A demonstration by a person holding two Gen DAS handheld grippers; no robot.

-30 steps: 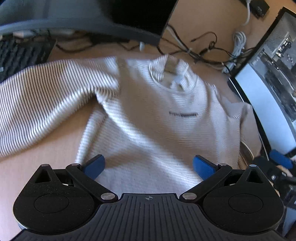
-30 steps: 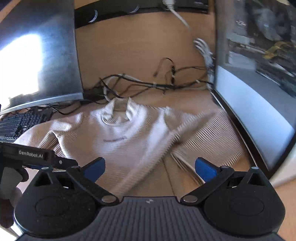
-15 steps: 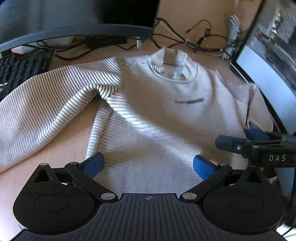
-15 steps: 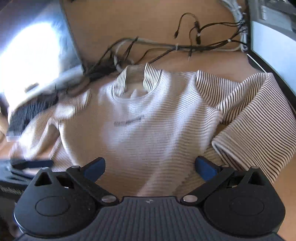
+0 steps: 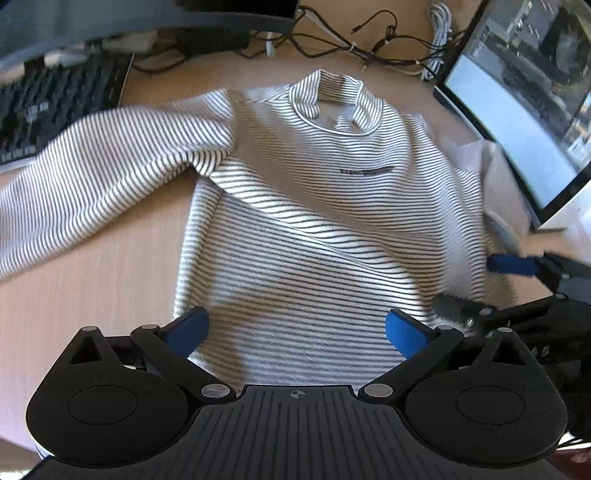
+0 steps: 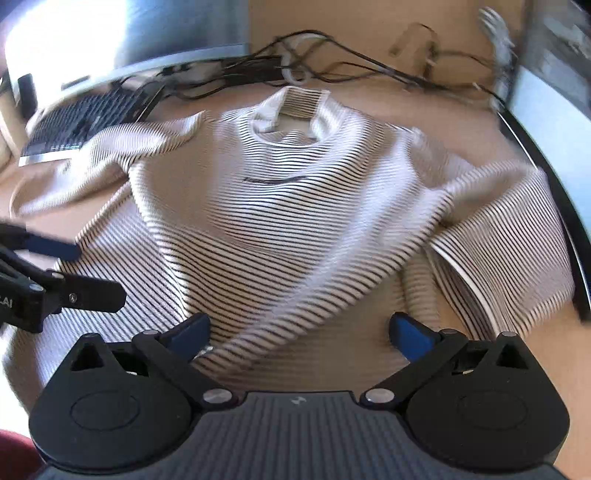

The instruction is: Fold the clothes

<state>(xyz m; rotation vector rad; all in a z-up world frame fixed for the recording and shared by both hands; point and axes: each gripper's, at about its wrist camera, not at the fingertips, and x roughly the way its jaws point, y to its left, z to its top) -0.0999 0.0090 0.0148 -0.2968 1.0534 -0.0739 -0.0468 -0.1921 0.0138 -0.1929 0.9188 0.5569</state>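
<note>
A white sweater with thin dark stripes lies front up on the wooden desk, collar at the far side, both sleeves spread outward. My left gripper hovers open over its lower hem, nothing between the blue fingers. My right gripper is open too, low over the hem and the sweater. Each gripper shows in the other's view: the right one's blue finger at the sweater's right edge, the left one's blue finger at its left edge.
A black keyboard lies at the far left, partly under the left sleeve. Monitors stand at the back left and along the right. Tangled cables run along the desk's back. Bare wood shows left of the sweater.
Both grippers have come in lower and closer over the sweater's hem. The right gripper swung left toward the middle; both stay open.
</note>
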